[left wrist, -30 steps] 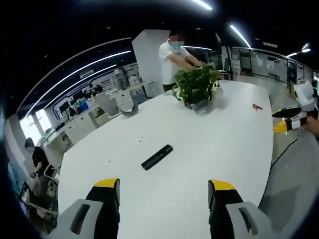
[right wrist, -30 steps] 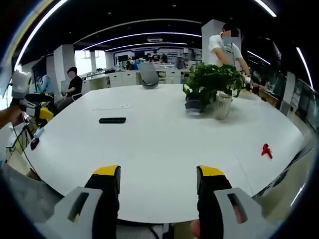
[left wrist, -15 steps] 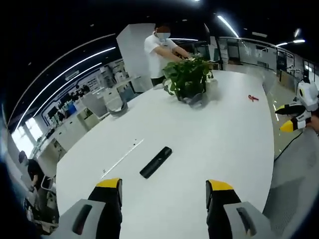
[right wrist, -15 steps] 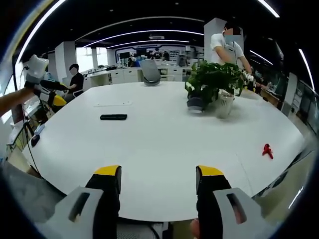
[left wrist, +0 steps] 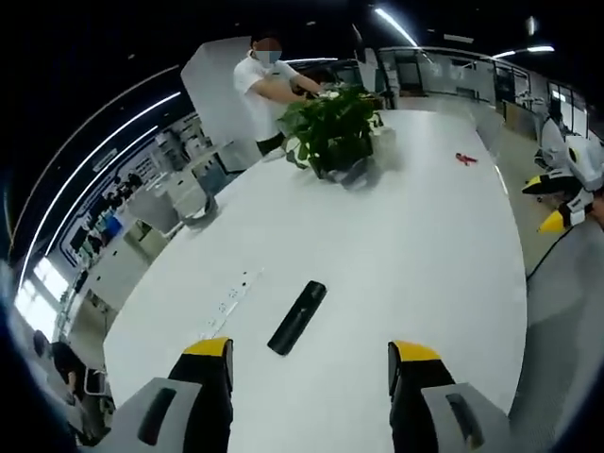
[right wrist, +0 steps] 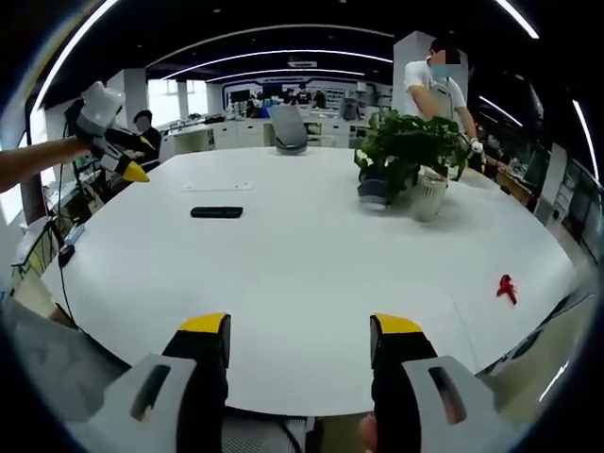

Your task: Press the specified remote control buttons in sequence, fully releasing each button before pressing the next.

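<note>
A black remote control lies flat on the big white table, just ahead of my left gripper, whose yellow-tipped jaws stand open with nothing between them. In the right gripper view the same remote lies far off at the left of the table. My right gripper is open and empty, held over the table's near edge. The left gripper hangs in the air at upper left, held by a person's arm. The right gripper is off the table's right edge.
A leafy potted plant with a white pot stands far across the table, a standing person behind it. A small red object lies near the right edge. A thin white strip lies left of the remote. An office chair is behind.
The left gripper has come in higher and closer over the table, so the remote sits nearer its jaws. The right gripper has stayed nearly still.
</note>
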`<state>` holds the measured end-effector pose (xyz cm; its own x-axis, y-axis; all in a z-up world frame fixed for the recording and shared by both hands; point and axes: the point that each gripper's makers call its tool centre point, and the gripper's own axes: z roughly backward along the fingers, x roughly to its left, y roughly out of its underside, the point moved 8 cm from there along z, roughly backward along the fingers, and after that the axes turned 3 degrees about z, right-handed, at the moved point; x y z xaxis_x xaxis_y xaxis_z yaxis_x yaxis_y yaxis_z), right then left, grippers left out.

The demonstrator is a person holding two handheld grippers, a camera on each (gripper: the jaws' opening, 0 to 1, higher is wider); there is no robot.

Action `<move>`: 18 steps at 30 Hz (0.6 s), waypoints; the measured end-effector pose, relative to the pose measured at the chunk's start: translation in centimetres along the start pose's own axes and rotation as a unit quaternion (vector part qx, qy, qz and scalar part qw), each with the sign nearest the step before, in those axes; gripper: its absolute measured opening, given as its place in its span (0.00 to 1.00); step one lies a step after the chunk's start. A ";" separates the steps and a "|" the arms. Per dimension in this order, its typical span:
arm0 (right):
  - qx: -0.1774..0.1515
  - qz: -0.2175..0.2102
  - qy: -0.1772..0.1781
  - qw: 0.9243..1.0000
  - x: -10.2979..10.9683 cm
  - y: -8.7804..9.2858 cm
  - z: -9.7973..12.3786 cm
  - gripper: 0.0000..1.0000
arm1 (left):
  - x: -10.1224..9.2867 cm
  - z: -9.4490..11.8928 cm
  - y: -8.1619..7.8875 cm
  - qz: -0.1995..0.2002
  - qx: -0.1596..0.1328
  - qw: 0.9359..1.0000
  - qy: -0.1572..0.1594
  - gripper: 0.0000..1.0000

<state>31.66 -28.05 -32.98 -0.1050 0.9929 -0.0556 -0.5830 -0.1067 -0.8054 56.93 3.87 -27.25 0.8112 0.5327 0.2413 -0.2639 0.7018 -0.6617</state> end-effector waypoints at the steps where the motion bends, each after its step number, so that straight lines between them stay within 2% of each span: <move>1: 0.001 0.001 0.000 1.000 0.0 0.0 0.0 0.62 | 0.3 -0.4 -0.1 -0.005 0.003 1.000 0.002 0.67; 5: 0.005 0.005 -0.001 1.000 0.0 0.1 -0.1 0.62 | 1.3 -1.5 -0.4 -0.014 0.008 1.000 0.008 0.65; 11: 0.010 0.007 -0.001 1.000 0.1 0.1 -0.2 0.61 | 2.3 -3.4 -0.6 -0.043 0.037 0.998 0.032 0.61; 18: 0.011 0.005 0.001 1.000 0.0 0.1 -0.2 0.61 | 2.9 -5.5 -1.0 -0.048 0.053 0.995 0.064 0.58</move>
<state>31.77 -28.10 -33.22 -0.1088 0.9919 -0.0656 -0.5995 -0.1182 -0.7916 62.38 2.15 -29.78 0.8934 0.4009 0.2025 -0.2305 0.7962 -0.5595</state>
